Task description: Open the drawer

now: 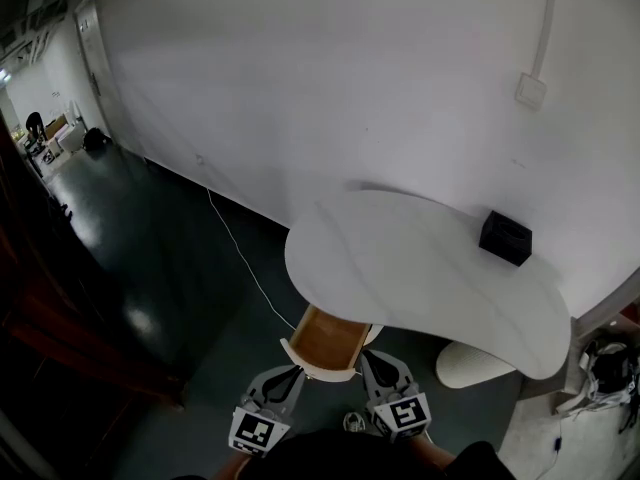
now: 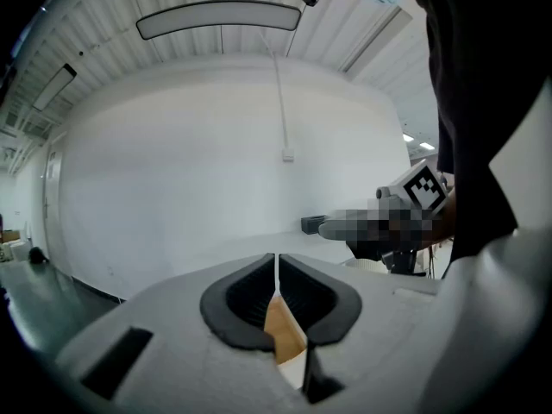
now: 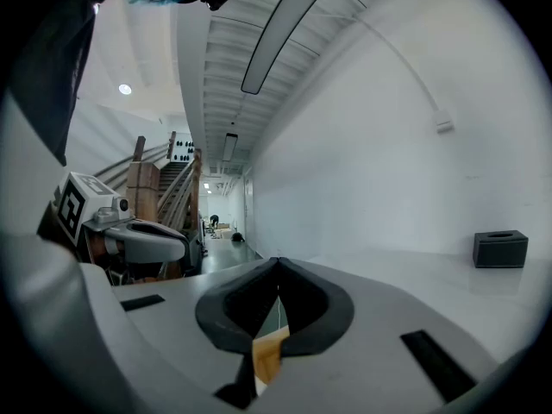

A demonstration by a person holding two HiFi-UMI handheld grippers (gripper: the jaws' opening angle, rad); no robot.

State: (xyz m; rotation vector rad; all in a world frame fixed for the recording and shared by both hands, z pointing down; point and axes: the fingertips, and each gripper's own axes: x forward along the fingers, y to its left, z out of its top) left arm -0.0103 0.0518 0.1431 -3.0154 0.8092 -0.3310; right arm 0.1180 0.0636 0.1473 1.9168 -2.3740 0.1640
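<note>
White wall and dark floor surround the rounded table [image 1: 430, 278]. The drawer [image 1: 325, 336] juts from its lower edge toward me, long axis running down the frame, wooden inside showing. My left gripper [image 1: 293, 373] and right gripper [image 1: 372, 366] sit just beside its front corners at bottom centre, equally near. Both have their jaws closed together on nothing. Bare floor at lower left leaves room, I judge, for pulling further.
</note>
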